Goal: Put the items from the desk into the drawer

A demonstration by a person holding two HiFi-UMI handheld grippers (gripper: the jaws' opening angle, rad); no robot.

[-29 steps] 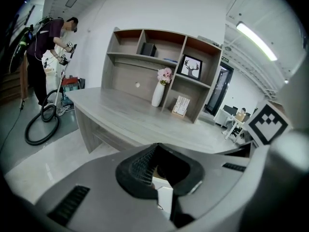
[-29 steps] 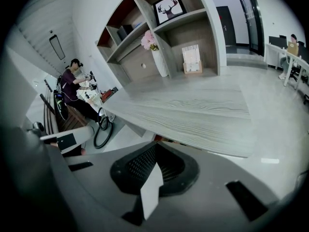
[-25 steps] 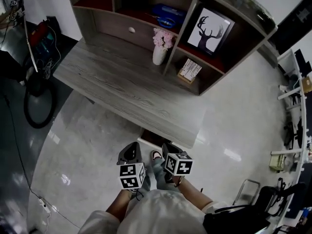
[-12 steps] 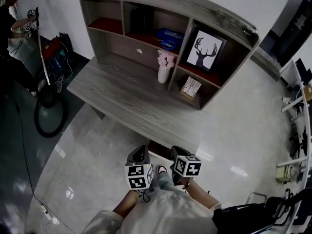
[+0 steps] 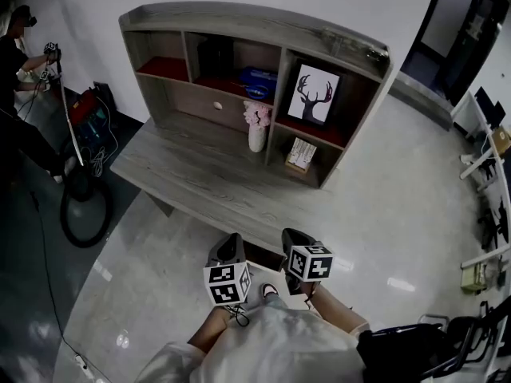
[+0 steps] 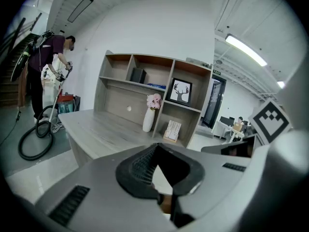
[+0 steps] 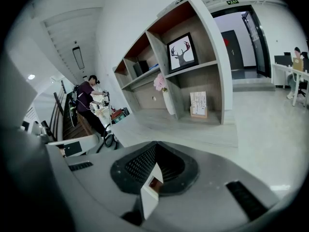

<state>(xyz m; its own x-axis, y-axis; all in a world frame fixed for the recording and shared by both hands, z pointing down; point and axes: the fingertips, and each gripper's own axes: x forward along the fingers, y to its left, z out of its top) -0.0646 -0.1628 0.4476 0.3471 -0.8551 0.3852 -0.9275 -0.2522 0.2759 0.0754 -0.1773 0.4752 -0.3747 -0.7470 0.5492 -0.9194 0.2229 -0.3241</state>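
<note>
Left tongs [image 5: 230, 247] and right tongs [image 5: 293, 239] are closed, empty. Ahead of them on the worktop [image 5: 184, 174], the vase [image 5: 255, 138] may topple if clipped.

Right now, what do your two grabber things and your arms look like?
Both the left gripper and right gripper are grey shells with black ribbed fingers. Each carries a white cube printed with black square markers. The person wears a light-coloured top.
</note>
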